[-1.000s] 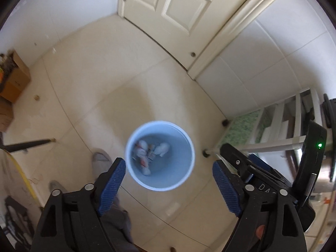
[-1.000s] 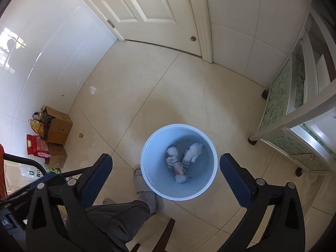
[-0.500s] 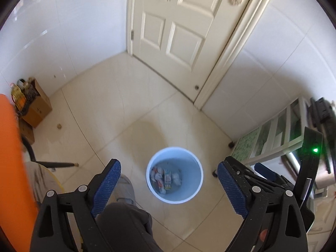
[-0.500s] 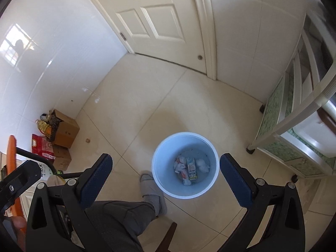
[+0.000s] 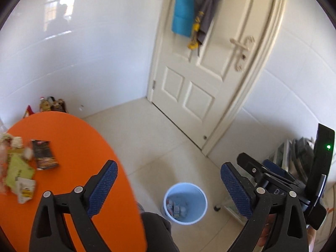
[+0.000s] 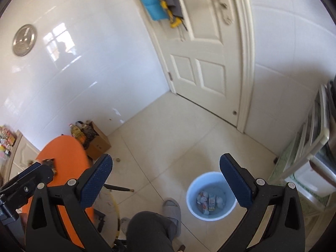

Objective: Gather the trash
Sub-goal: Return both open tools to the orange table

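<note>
Left gripper (image 5: 168, 189) just opened wider, nothing in it; right gripper (image 6: 166, 180) wide, empty too. Both lifted off bin (image 5: 184, 202) w/ trash inside. I'd go next for wrappers (image 5: 21, 168) on orange table (image 5: 84, 142).

Wrappers (image 5: 20, 168) on table, bin (image 5: 185, 202) part-filled

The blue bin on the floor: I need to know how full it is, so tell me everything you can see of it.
The blue bin is a round, open-topped pail, plastic by its look, pale blue, with no lid. It stands upright on the tiled floor, near a slippered foot and a shelf unit. Only its bottom is covered: a few crumpled white pieces and small printed packets. Nothing touches its rim.
</note>
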